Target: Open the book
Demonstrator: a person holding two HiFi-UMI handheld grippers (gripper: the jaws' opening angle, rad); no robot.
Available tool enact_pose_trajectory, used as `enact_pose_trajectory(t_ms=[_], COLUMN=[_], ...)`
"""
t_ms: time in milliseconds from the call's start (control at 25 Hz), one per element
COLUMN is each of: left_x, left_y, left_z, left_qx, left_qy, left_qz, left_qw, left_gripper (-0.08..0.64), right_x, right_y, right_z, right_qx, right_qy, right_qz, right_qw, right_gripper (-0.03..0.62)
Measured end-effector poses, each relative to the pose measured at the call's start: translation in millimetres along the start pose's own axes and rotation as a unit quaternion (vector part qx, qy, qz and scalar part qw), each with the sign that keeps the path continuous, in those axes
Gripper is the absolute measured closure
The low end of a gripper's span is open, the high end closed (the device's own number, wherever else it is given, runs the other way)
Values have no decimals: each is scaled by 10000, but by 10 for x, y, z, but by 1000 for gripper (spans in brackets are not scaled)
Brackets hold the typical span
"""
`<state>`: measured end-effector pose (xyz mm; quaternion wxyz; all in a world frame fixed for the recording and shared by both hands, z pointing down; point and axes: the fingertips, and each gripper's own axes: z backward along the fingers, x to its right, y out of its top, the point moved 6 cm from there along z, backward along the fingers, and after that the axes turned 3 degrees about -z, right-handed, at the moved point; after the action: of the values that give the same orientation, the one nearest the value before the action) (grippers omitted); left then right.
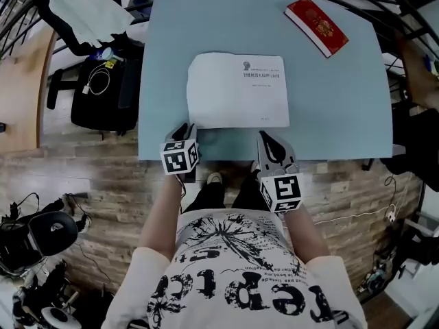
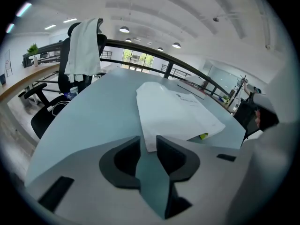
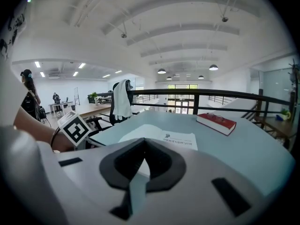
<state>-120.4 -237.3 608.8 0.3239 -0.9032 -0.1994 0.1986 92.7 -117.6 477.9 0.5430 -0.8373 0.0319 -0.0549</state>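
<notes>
A white-covered book [image 1: 236, 91] lies flat and closed in the middle of the pale blue table [image 1: 343, 115]. My left gripper [image 1: 185, 127] sits at the book's near left corner. In the left gripper view its jaws [image 2: 148, 142] stand apart, with the corner of the white cover [image 2: 178, 111] just beyond the gap and untouched. My right gripper [image 1: 264, 137] hovers over the table's near edge, below the book's near right part. Its jaws [image 3: 143, 142] meet at the tips with nothing between them. A red book [image 1: 317, 26] lies closed at the far right.
A chair draped with white cloth [image 1: 82, 9] and a black bag [image 1: 103, 94] stand on the floor left of the table. A dark railing [image 3: 197, 95] runs behind the table. Something yellow-green [image 2: 204, 136] peeks from under the white book's edge.
</notes>
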Motion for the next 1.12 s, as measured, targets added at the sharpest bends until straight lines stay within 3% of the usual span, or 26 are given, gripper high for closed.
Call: enact_pose_trajectory(t_ms=[200,480,600,720,880,1120], left_x=[-37,181,309,487,817,1302], left_y=[-8,427,698,963,1283,1599], left_z=[113,488,695,929,1206,1436], left_qx=[-29,504,926,1535,2301,3017], left_qy=[-39,-131,-156,-51,-27,-280], left_qz=[54,-22,-148,-337,-693,-979], left_qw=[10000,9986,9955,9876,9707,9479], left_gripper=[408,410,421,460,508,525], right_x=[-51,117,220,328,478,717], right_y=[60,401,569,705,899,1079], right_z=[52,181,233,270,320,422], right_qx=[26,375,635,816,1055,1358], right_qy=[-19,-44,-26,59,199,230], right_qz=[137,336,387,470,589,585], right_qw=[9999,9987,9972,9955,9925,9887], right_gripper=[581,581,581,581,581,583])
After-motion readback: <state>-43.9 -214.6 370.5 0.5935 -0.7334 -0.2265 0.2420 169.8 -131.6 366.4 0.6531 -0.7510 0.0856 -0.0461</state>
